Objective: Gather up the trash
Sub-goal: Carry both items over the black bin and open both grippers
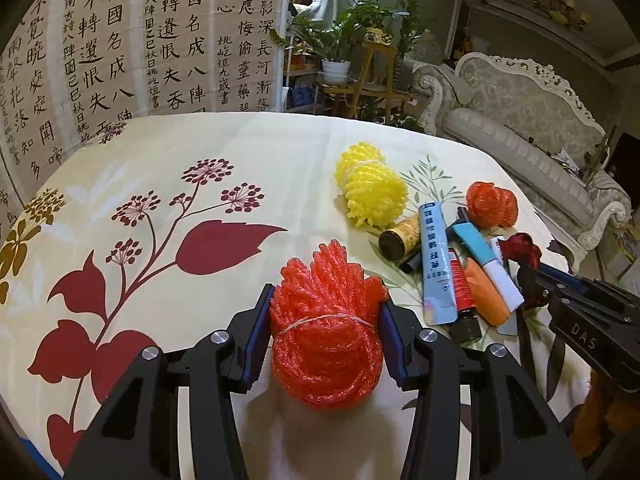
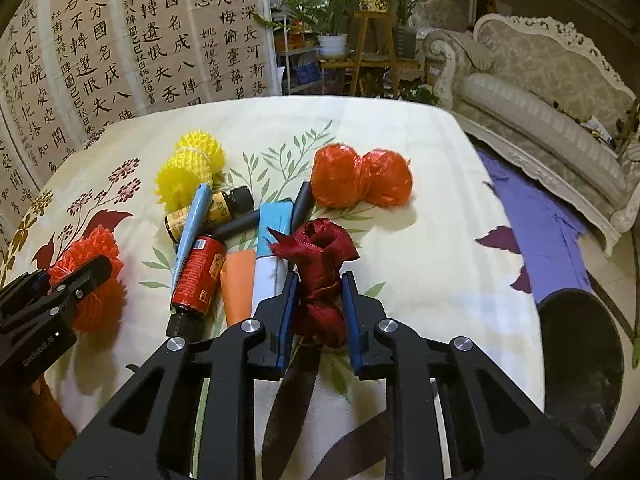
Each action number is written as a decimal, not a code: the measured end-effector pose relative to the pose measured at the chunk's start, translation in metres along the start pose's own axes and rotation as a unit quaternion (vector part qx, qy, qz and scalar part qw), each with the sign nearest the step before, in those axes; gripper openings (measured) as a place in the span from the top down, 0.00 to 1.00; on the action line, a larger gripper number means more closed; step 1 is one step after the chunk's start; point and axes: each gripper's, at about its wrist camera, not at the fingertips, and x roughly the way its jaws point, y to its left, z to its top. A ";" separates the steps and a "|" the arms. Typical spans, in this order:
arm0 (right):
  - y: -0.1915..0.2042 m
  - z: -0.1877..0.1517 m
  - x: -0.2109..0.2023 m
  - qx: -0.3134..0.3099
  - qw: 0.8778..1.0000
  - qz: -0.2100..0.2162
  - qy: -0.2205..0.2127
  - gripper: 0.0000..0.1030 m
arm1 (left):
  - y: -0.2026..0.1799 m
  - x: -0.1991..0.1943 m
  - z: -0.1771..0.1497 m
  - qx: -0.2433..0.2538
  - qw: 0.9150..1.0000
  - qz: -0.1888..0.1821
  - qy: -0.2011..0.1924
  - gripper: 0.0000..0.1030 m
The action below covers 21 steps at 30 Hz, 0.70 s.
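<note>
My left gripper (image 1: pixel 326 300) is shut on an orange foam net bundle (image 1: pixel 326 336) tied with string, just above the floral tablecloth; it also shows in the right wrist view (image 2: pixel 90 276). My right gripper (image 2: pixel 319 280) is shut on a dark red ribbon bundle (image 2: pixel 320 268), seen in the left wrist view (image 1: pixel 520 248) too. A pile of trash lies between them: a yellow foam net (image 1: pixel 370 190), a blue tube (image 1: pixel 436 264), a red can (image 2: pixel 198 276), a dark bottle (image 2: pixel 208 212), an orange paper (image 2: pixel 238 288), a blue-white box (image 2: pixel 270 252) and an orange plastic-bag ball (image 2: pixel 360 180).
The table (image 1: pixel 200 152) carries a cream cloth with red flowers. A black bin (image 2: pixel 580 364) stands on the floor off the table's right edge, beside a purple mat (image 2: pixel 548 224). A calligraphy screen (image 1: pixel 120 40), plants and a sofa (image 1: pixel 520 120) stand behind.
</note>
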 end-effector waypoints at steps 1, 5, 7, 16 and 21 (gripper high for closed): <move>-0.002 -0.001 -0.004 0.000 1.000 -0.002 -0.003 0.80 | -0.002 -0.001 0.000 0.001 1.000 -0.002 -0.001 0.54; -0.014 -0.007 -0.020 0.010 1.000 -0.012 -0.018 0.80 | -0.011 -0.008 -0.001 0.007 1.000 -0.010 -0.008 0.54; -0.025 -0.012 -0.030 0.018 0.999 -0.023 -0.024 0.80 | -0.019 -0.012 -0.001 0.011 1.000 -0.017 -0.014 0.54; -0.088 -0.041 -0.074 0.073 0.992 -0.092 -0.044 0.80 | -0.077 -0.026 -0.006 0.056 0.995 -0.070 -0.030 0.54; -0.125 -0.060 -0.095 0.106 0.984 -0.133 -0.049 0.80 | -0.126 -0.032 -0.013 0.092 0.989 -0.112 -0.038 0.54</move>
